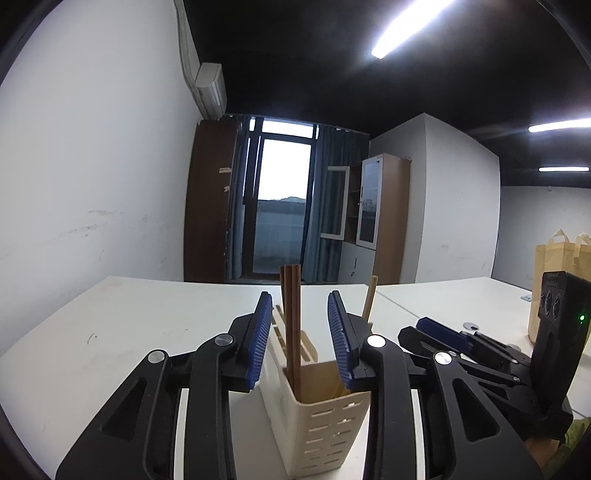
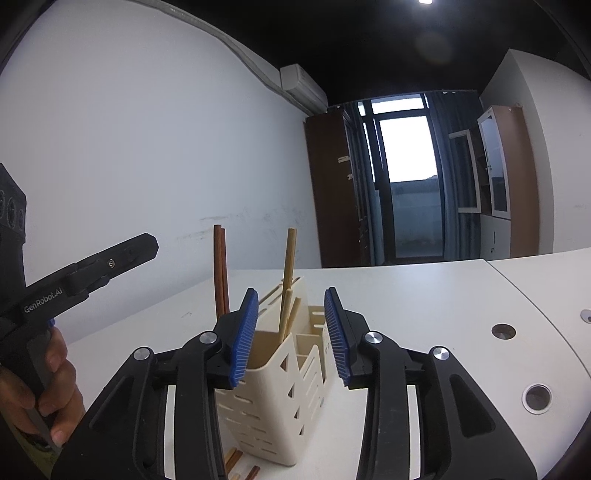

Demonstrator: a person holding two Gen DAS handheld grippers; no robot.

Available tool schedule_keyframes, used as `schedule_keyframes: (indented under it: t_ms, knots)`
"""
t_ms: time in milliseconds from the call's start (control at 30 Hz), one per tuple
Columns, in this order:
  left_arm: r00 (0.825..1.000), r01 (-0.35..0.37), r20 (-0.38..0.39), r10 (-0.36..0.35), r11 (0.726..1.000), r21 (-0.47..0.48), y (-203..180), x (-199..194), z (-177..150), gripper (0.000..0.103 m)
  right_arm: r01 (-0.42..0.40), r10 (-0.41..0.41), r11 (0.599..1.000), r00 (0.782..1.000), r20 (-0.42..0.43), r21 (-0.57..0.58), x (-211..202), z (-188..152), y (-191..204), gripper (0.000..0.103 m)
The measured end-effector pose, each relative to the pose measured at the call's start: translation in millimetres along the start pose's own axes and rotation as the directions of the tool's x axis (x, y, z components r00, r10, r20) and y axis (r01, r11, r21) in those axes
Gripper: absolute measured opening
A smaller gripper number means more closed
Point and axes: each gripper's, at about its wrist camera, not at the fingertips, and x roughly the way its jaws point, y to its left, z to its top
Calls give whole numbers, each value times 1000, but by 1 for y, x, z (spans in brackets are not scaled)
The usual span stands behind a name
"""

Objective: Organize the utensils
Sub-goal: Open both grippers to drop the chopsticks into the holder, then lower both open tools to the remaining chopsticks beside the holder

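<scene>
Both claws, left (image 1: 300,334) and right (image 2: 291,334), stand apart, gripping nothing; dark chopsticks (image 1: 291,317) stand in the caddy (image 1: 325,417) on the table (image 1: 129,325). Thin, stiff, light, probably slippery: pinch mid-shaft

An office-type room with plain white walls (image 1: 92,166) and a dark ceiling carrying strip lights (image 1: 410,31). Large white desks (image 2: 424,295) stand pushed together, their tops pierced by round cable openings (image 2: 537,397). A wall-mounted air conditioner (image 1: 211,88) hangs near a curtained glass balcony door (image 1: 282,203), which is flanked by a tall brown cabinet (image 1: 208,203) and a glass-fronted filing cabinet (image 1: 380,206).
</scene>
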Motion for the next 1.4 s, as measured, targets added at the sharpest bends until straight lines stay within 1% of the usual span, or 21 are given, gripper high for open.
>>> schedule_keyframes:
  t_ms: [67,167,233,367,400,500,567,700,800,833,1000,1100,1233,1300,1367,1400]
  knots:
    - [1000,-6,-22,6,1000,7,-1,-2,-2,36,7,-7,1000,1000,-22,-9,-3,-1,3,45]
    - [998,-13,-58,14,1000,21,-2,-8,-7,39,21,-23,1000,998,-57,-23,-9,-5,6,48]
    - [997,-11,-83,13,1000,22,-3,-11,-9,42,23,-24,1000,996,-87,-18,-11,-9,7,49]
    - [990,-18,-142,19,1000,9,-3,-8,-11,43,36,-38,999,990,-139,-15,-14,-17,9,52]
    - [988,-19,-151,20,1000,5,-3,-9,-12,45,39,-40,999,988,-146,-15,-16,-19,9,53]
    - [979,-34,-203,32,999,-6,2,-8,-22,47,59,-56,998,984,-170,13,-21,-25,8,53]
    - [973,-37,-230,31,999,-23,7,-8,-30,47,51,-42,998,976,-215,38,-20,-29,9,53]
    - [960,-44,-276,35,999,-28,11,-7,-40,48,63,-61,998,961,-269,-2,-20,-39,22,56]
    - [948,-49,-317,34,998,-40,14,-6,-48,49,59,-57,998,942,-330,-5,-16,-50,28,58]
    - [941,-54,-336,38,998,-39,15,-5,-51,50,56,-53,998,935,-350,-3,-15,-55,30,58]
    - [920,-67,-389,51,997,-30,15,-2,-62,52,61,-64,998,906,-417,-21,-8,-73,37,59]
    - [902,-78,-426,62,997,-21,17,0,-70,53,61,-68,998,888,-454,-30,-4,-81,41,59]
    - [876,-90,-476,75,996,-8,19,5,-77,54,61,-73,997,856,-511,-39,3,-93,46,60]
    - [866,-96,-493,81,995,-5,20,7,-80,55,67,-84,996,837,-541,-51,7,-100,48,60]
    - [855,-91,-513,75,996,-6,21,10,-84,55,67,-87,996,823,-561,-57,10,-106,49,60]
    - [852,-86,-519,70,996,-6,21,10,-86,56,67,-88,996,818,-569,-58,12,-109,50,60]
